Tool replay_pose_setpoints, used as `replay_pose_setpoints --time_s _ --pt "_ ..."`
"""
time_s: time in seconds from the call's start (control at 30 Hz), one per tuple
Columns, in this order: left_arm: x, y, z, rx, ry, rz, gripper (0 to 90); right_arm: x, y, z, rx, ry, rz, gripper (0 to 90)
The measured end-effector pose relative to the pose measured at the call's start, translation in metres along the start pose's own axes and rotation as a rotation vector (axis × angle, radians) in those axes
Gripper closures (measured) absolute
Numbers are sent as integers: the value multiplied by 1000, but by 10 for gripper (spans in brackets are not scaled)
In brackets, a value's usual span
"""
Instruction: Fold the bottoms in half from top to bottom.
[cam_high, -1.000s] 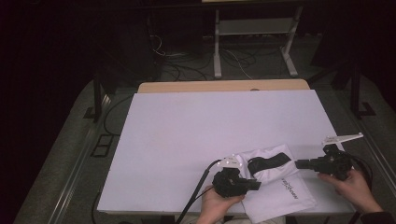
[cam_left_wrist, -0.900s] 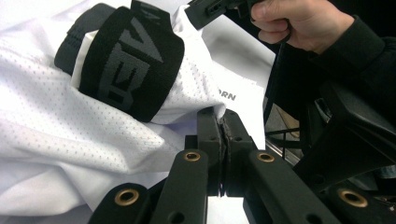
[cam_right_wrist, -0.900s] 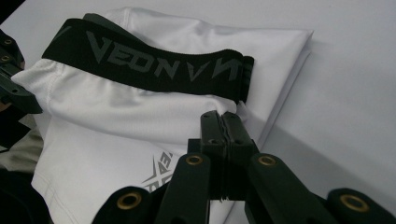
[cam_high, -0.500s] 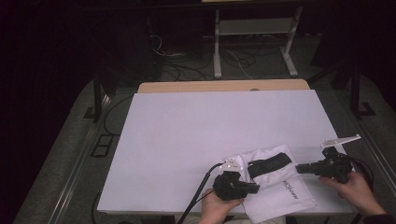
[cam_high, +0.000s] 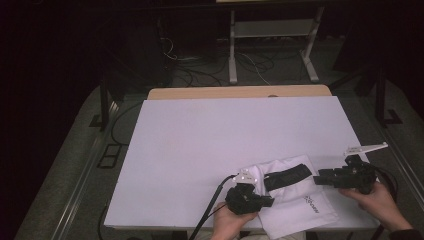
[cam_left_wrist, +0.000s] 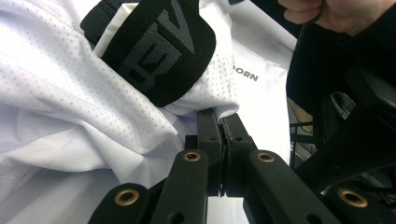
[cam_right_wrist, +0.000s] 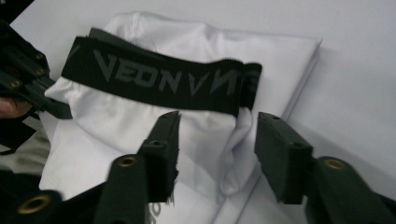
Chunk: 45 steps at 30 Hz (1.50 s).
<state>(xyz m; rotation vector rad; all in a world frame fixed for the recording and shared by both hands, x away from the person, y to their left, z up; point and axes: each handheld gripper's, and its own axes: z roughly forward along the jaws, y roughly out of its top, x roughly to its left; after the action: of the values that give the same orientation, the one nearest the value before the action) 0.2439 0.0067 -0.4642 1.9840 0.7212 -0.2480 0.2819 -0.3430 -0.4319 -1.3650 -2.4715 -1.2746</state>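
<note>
A white garment (cam_high: 295, 200) with a black lettered waistband (cam_high: 286, 176) lies folded near the table's front edge, right of centre. My left gripper (cam_high: 267, 201) is shut on the garment's white mesh fabric (cam_left_wrist: 140, 121), pinching a fold just under the waistband (cam_left_wrist: 154, 51). My right gripper (cam_high: 320, 179) is open at the garment's right side. In the right gripper view its jaws straddle a bunched fold of the white cloth (cam_right_wrist: 210, 135) below the waistband (cam_right_wrist: 159, 77), without closing on it.
A white sheet (cam_high: 225, 135) covers the table, with a strip of wood (cam_high: 240, 92) showing at the far edge. Behind the table stand a metal frame (cam_high: 270, 35) and cables on the floor. Hands hold both grippers from the near edge.
The right gripper has shifted slightly toward the garment's waistband. The left gripper stays clamped on the cloth at about the same spot.
</note>
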Motion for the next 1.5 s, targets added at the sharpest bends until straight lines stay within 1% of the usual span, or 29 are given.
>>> replay_pose_setpoints --time_s 0.1,0.2,0.33,0.43,0.53,0.67,0.73,0.83,0.9,1.0,1.17,1.27,1.4,1.5 --pt "1 0 0 2 0 -3 869 -1 5 1 -27 5 8 419" --pt "2 0 -1 5 3 -8 869 -3 10 1 -51 5 14 415" --pt "3 0 -2 9 5 -13 868 -6 18 5 -58 7 20 421" --pt "3 0 -2 7 6 -16 869 -7 23 11 -51 12 24 431" --pt "4 0 -2 8 6 -16 868 -8 26 17 -29 13 26 443" --pt "4 0 -2 6 5 -19 868 -11 28 22 -9 8 41 457" --pt "4 0 -2 3 3 -22 867 -14 28 24 0 13 57 457" --pt "5 -1 -2 -1 -1 -33 867 -17 29 28 19 2 62 457" --pt "6 -2 -2 -1 -3 -37 867 -17 29 32 40 15 55 463" --pt "6 -3 -2 -3 -4 -39 867 -18 29 36 61 20 54 472" --pt "6 -3 -2 -8 -8 -46 864 -18 30 42 84 35 44 497" --pt "7 -3 -1 -8 -10 -47 864 -17 31 44 82 40 34 520" --pt "7 -4 -1 -9 -12 -50 862 -15 33 45 68 30 9 582" --pt "7 -4 0 -11 -13 -53 861 -15 34 46 66 27 2 603"
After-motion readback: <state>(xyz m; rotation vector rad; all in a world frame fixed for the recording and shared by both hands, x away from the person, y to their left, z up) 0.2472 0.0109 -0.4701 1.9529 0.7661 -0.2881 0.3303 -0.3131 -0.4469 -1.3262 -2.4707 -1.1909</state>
